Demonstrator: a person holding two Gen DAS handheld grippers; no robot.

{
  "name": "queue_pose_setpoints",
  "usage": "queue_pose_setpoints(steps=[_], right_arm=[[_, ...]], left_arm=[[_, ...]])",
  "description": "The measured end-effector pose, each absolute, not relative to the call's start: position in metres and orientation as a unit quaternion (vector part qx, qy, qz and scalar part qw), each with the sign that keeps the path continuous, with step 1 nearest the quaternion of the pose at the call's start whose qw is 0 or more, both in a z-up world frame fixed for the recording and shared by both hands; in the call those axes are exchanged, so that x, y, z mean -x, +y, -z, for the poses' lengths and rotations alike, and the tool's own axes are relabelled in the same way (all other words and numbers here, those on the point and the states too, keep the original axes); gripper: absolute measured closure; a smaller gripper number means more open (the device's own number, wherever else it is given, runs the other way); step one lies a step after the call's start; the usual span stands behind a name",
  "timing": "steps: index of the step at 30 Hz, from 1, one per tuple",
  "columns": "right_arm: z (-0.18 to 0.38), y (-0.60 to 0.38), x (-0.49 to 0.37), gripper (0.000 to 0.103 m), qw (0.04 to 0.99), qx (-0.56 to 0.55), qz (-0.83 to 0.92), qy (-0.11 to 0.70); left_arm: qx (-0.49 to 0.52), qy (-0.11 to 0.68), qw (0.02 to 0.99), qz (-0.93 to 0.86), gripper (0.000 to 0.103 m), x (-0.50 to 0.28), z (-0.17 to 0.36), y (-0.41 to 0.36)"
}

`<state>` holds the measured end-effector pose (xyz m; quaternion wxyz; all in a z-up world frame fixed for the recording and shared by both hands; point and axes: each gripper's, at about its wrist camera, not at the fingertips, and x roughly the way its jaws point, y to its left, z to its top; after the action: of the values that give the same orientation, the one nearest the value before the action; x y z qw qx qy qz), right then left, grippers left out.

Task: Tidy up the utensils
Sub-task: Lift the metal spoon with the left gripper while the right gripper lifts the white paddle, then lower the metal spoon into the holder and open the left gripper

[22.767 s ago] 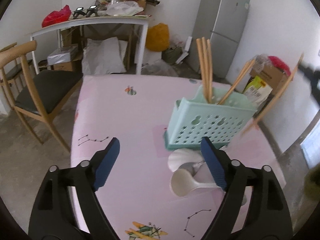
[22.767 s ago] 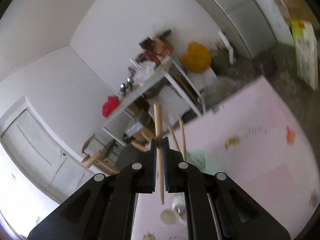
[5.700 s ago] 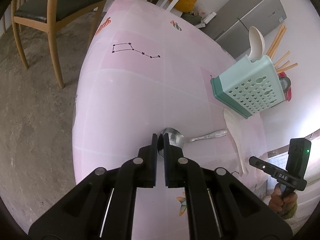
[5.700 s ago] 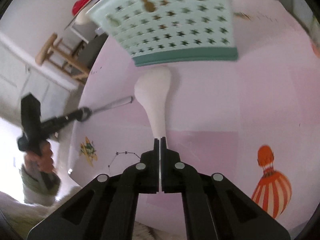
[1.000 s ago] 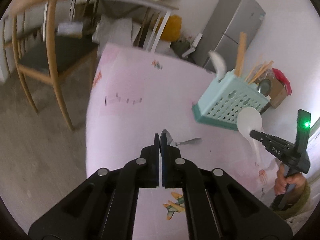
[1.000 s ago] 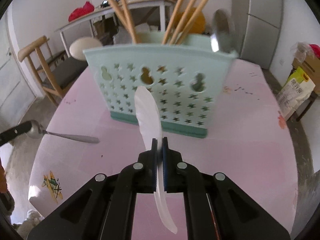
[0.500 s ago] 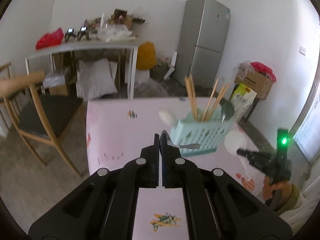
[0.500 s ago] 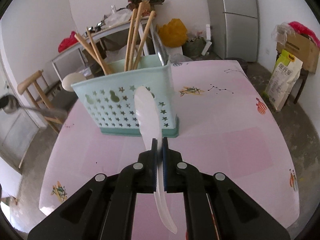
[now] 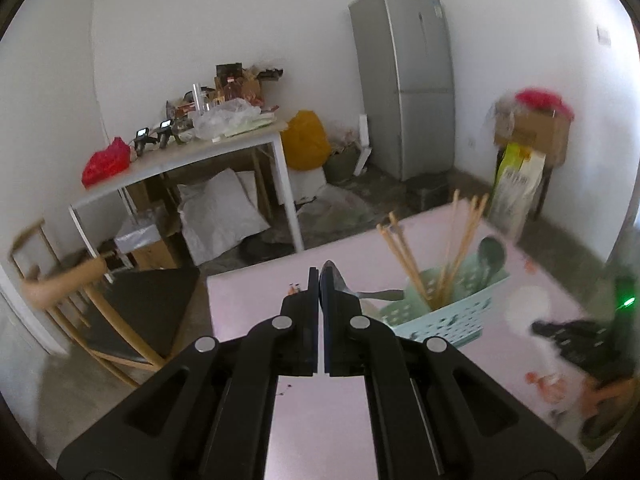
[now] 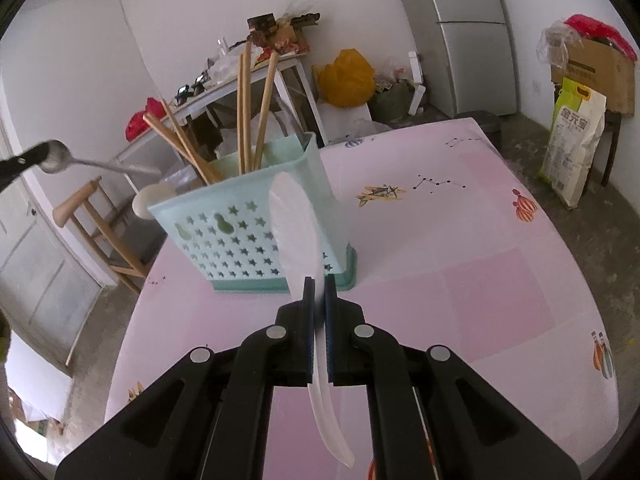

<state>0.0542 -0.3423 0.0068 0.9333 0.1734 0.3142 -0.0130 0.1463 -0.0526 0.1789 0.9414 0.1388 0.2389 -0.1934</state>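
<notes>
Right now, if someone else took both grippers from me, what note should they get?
Left gripper: shut on the metal spoon by its bowl, handle sticking sideways, held in the air beside the holder.
Right gripper: shut on the white spoon by its handle, bowl up, in front of the holder.
Mint utensil holder: upright on the pink table.
Done: chopsticks, a white spoon and a metal spoon already stand in the holder.
Left: drop both held spoons into the holder.
</notes>
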Motion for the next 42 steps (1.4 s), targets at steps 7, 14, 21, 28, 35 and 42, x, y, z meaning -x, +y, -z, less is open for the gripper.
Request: queue_pose_setpoints(steps=[7,14,21,28,35,42], right_arm=[[-0.014,-0.353,-0.053,0.098,0.935,-0.187,0.014,0.302],[-0.015,-0.357,-0.054,0.098,0.934,-0.202,0.008,0.296],[-0.021,-0.366,-0.049,0.098,0.931,-0.227,0.002,0.284],[-0.045,-0.375,-0.046,0.098,0.938,-0.249,-0.024,0.240],[-0.094,-0.388,-0.069,0.098,0.944,-0.286,-0.077,0.144],[-0.104,-0.389,-0.112,0.098,0.936,-0.330,-0.090,0.079]], left_arm=[[-0.234,0.255,0.918,0.192,0.103,-0.165,-0.158,-0.095],[-0.283,0.283,0.892,0.212,0.102,-0.184,-0.135,-0.127],[-0.222,0.306,0.893,0.246,0.101,-0.198,-0.117,-0.129],[-0.174,0.287,0.908,0.249,0.061,-0.191,-0.113,-0.118],[-0.102,0.270,0.933,0.216,0.043,-0.168,-0.111,-0.080],[-0.046,0.279,0.938,0.201,0.040,-0.155,-0.100,-0.042]])
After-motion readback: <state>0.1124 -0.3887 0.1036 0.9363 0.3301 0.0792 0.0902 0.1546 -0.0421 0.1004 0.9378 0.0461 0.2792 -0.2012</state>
